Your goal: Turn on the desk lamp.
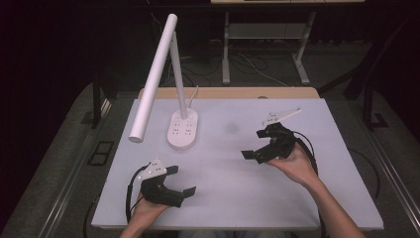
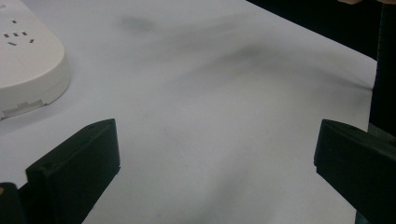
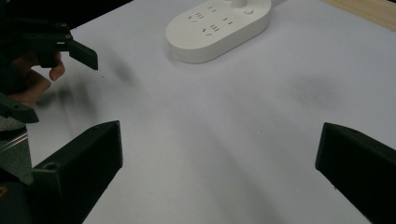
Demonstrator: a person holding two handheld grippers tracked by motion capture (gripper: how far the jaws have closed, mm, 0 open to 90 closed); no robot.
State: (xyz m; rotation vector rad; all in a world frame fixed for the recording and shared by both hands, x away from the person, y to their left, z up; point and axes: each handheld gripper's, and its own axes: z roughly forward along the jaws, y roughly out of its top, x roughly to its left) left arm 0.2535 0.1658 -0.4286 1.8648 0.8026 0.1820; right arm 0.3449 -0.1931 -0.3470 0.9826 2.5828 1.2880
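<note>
White desk [image 1: 297, 198] w/ faint grey smudges. Lamp [image 1: 154, 74] stands far-left, its oval socket base [image 1: 182, 130] cut off at frame edge in left gripper view. Left gripper [image 1: 181, 182] near-left, right gripper [image 1: 250, 146] mid-right: both jaws wide, holding nothing, well apart.

Lamp base [image 1: 182, 129]: on the tabletop [image 1: 237, 198], left of centre, toward the far edge.
Lamp head [image 1: 153, 74]: above the far-left corner.
Left tongs [image 1: 184, 181]: near-left, before the base.
Right tongs [image 1: 251, 144]: right of centre.
</note>
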